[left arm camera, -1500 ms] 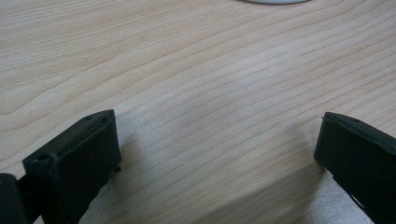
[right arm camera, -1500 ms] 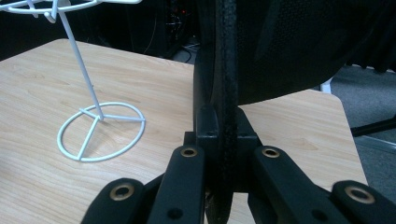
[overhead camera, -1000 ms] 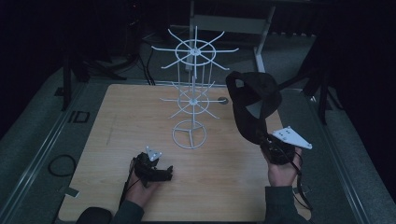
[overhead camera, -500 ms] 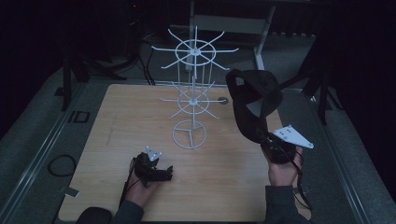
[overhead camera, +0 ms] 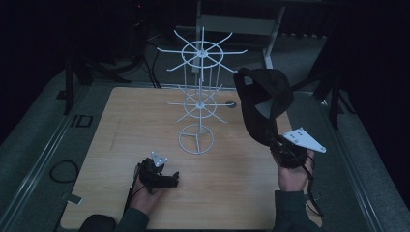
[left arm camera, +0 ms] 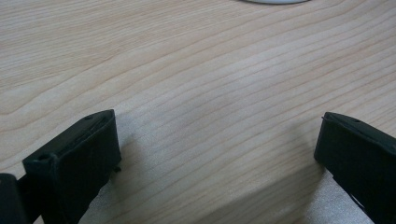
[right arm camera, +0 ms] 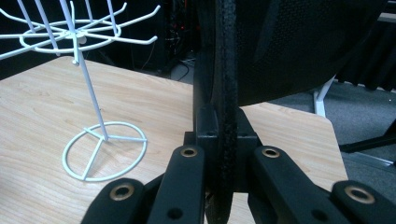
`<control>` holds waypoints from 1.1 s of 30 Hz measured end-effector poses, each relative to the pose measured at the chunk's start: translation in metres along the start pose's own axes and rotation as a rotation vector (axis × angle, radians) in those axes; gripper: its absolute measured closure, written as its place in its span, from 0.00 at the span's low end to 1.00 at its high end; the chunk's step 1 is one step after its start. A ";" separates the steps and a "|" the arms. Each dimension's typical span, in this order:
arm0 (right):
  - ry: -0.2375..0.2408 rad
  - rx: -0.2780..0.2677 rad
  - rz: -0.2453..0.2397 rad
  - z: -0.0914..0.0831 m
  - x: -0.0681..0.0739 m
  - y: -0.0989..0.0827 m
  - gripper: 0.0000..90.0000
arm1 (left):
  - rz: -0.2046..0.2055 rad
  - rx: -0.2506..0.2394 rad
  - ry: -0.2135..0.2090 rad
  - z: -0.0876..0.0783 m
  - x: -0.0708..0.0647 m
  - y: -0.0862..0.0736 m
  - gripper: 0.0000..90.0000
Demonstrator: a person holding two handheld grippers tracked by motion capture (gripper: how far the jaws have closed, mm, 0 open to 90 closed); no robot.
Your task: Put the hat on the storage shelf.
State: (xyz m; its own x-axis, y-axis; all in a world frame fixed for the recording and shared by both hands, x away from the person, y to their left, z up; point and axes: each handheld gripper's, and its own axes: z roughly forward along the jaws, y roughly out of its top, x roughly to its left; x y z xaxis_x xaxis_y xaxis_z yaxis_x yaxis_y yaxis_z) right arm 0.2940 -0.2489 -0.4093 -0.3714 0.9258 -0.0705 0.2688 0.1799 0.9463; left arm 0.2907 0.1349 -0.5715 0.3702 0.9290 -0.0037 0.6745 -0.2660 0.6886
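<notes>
Right gripper (overhead camera: 276,141) raised right of the white wire rack (overhead camera: 199,99), tilted up, fingers clamped on the edge of a black cap (overhead camera: 263,99). Cap held off the table (overhead camera: 121,125), long axis near upright, crown topmost. Right gripper view: brim edge-on between fingers (right arm camera: 187,177). Left gripper (overhead camera: 170,180) low on table, near side of rack, fingers (left arm camera: 79,154) apart, nothing between.

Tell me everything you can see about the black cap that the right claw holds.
The cap is black, apparently of fabric, with a rounded crown and a stiff brim. The right gripper view shows a fine mesh texture on the crown and the brim edge-on, thin and rough. The right claw is shut on that brim and holds the cap up in the air, above the table's right side, crown uppermost. It hangs beside the white rack without touching it. Nothing else touches it.
</notes>
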 end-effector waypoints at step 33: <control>-0.024 -0.046 0.003 -0.007 0.001 0.015 0.96 | 0.001 0.001 0.001 0.000 0.000 0.000 0.00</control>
State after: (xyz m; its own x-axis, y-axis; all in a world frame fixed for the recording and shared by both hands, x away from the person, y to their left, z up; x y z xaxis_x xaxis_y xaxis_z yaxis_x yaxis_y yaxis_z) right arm 0.2910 -0.2475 -0.3927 -0.3493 0.9340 -0.0748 0.2284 0.1623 0.9599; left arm 0.2906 0.1349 -0.5715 0.3702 0.9289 -0.0027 0.6749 -0.2670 0.6879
